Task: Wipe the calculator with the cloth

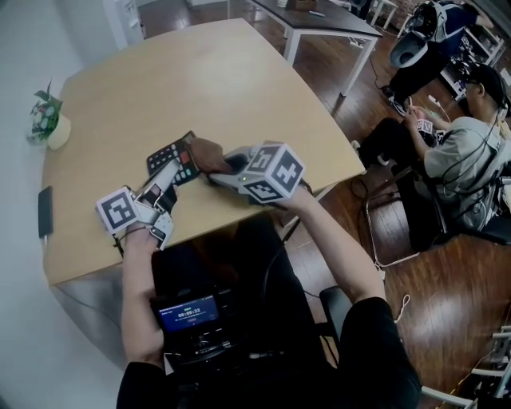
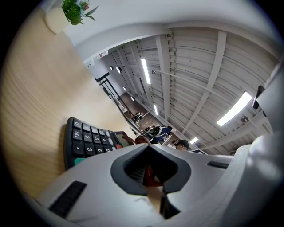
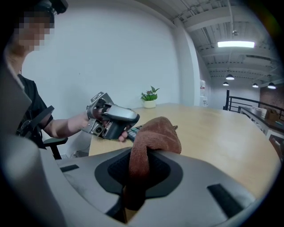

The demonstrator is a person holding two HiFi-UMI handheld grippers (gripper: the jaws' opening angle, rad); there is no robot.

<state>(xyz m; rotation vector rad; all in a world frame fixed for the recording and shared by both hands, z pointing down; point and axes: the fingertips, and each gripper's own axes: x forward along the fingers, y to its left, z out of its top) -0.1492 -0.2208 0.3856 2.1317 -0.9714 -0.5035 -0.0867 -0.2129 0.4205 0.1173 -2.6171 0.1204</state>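
A black calculator with grey and red keys lies on the pale wooden table near its front edge. My left gripper lies level against the calculator's near side with its jaws shut; the keys show just left of it. Whether it pinches the calculator's edge I cannot tell. My right gripper comes in from the right, shut on a brown cloth. The cloth bunches up out of the jaws and hangs at the calculator's far right end, next to the left gripper's tip.
A small potted plant stands at the table's left rim, and a dark phone lies by the left edge. A seated person is off to the right, a second table behind. A recorder with a screen sits below.
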